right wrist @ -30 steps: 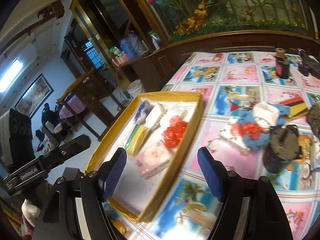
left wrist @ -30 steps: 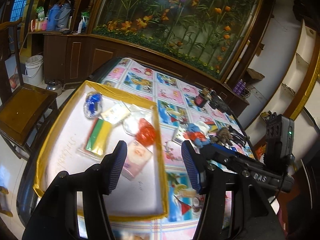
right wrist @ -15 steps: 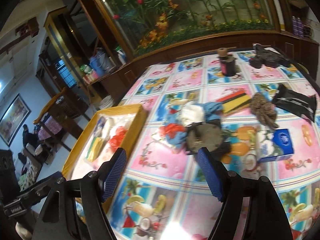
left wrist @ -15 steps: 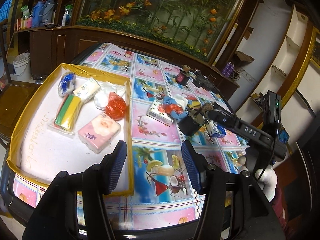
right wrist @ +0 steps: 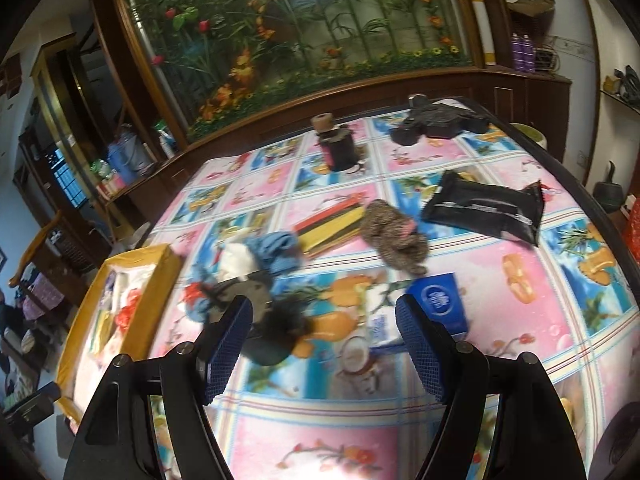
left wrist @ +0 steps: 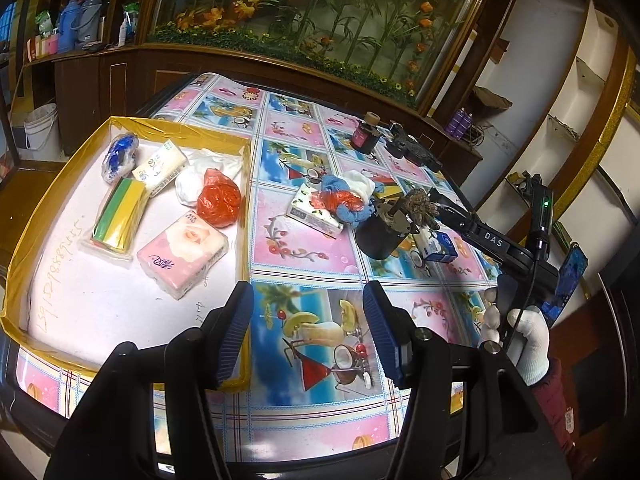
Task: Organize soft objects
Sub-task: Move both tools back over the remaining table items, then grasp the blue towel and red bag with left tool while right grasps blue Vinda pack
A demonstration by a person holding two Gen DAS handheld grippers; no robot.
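A table with a bright picture cloth [left wrist: 304,240] fills the left wrist view; the gold-edged tray [left wrist: 244,216] already holds soft packs, and the left gripper [left wrist: 308,334] hangs open and empty. In the right wrist view, the right gripper [right wrist: 324,350] gapes wide above the blue tissue pack [right wrist: 440,300]. It should probably drop straight, then squeeze gently.

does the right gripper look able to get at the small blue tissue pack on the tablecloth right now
Probably yes. The right gripper is open and empty, and the small blue tissue pack lies flat just ahead beside its right finger, nothing on top. The dark round container sits to the left, clear of the way.
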